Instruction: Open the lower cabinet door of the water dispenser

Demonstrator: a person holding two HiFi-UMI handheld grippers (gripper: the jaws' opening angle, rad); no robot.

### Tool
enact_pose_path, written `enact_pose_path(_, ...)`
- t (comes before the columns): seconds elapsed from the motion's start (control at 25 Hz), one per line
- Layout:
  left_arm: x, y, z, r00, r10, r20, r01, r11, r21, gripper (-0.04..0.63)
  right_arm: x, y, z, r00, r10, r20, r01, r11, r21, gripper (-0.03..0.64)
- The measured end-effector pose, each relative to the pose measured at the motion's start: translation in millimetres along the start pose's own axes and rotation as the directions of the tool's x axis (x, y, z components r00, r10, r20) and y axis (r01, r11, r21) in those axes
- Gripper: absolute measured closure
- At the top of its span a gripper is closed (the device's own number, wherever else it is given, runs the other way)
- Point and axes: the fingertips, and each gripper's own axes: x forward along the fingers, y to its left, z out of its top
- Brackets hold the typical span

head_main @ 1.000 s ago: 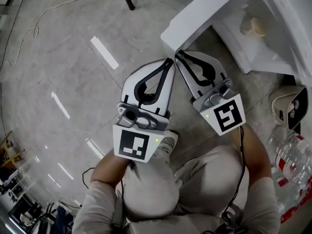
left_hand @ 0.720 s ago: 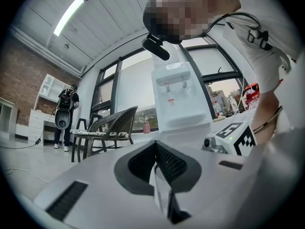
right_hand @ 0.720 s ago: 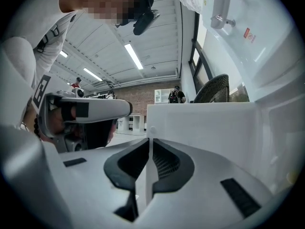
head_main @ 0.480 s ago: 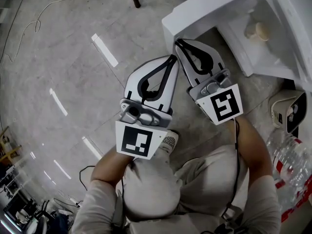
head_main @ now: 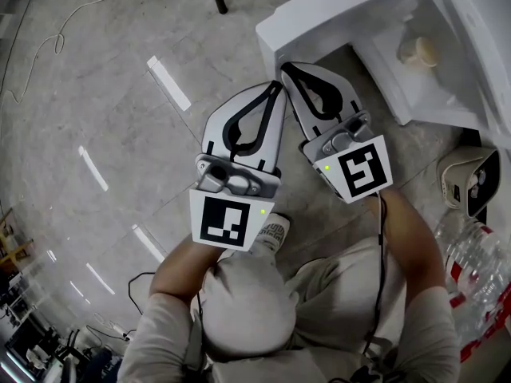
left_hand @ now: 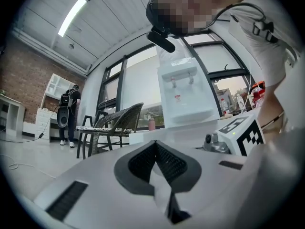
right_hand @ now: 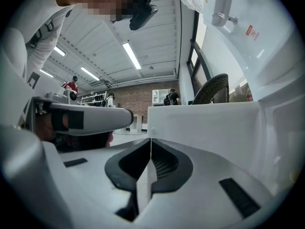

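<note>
Pressing on the door [head_main: 335,10] with a closed tip appears to be the step in hand. The right gripper [head_main: 285,65] is held level, and its tips are set at the white panel's lower edge, close to the free corner. Its jaws have just been closing and now meet, pad against pad, with nothing caught between them. In the right gripper view the door fills the space straight behind the tips, so contact is judged likely, though a touch cannot be confirmed. A panel this thick could hardly be pinched, which may be why a blunt, closed point is used as a pusher instead of a clamp.

The door is already found swung well out from the dispenser [head_main: 479,30], towards the upper left of the head view. The cabinet [head_main: 399,78] is laid open, and a round beige thing [head_main: 418,48] can be seen inside. The task is therefore judged almost or wholly done.

The left gripper [head_main: 279,85] is held just beside the right one, its jaws likewise together and empty, its tip short of the door. No part in the push seems to be taken by it. It is probably parked there so that it is clear of the door's swing yet ready if needed.
</note>
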Motion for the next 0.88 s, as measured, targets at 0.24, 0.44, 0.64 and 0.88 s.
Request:
enact_pose_path(0.24,2.9,-12.8,10.1,0.999,-0.029,0.025,0.029,1.0,-0.003,0.594,-32.9,-8.9,19.5,1.0,-0.018,0.021,0.017,0.999,0.05,0.597)
enact_pose_path(0.44,11.3,-31.8,31.8,0.995,-0.078,0.063,0.078,0.997,0.001,0.594,-73.3,-24.6,50.2,0.995,-0.088,0.043,0.084,0.993,0.085,0.597)
enact_pose_path(0.64,22.2,-48.5,81.8,0.99,-0.113,0.078,0.114,0.994,-0.004,0.594,-116.0,-35.2,98.3,0.981,-0.193,0.034,0.191,0.98,0.06,0.597)
enact_pose_path(0.88,23.4,-67.9,208.5,0.984,-0.153,0.09,0.153,0.988,0.009,0.594,-170.1,-38.9,222.7,0.943,-0.327,0.054,0.327,0.945,0.021,0.597)
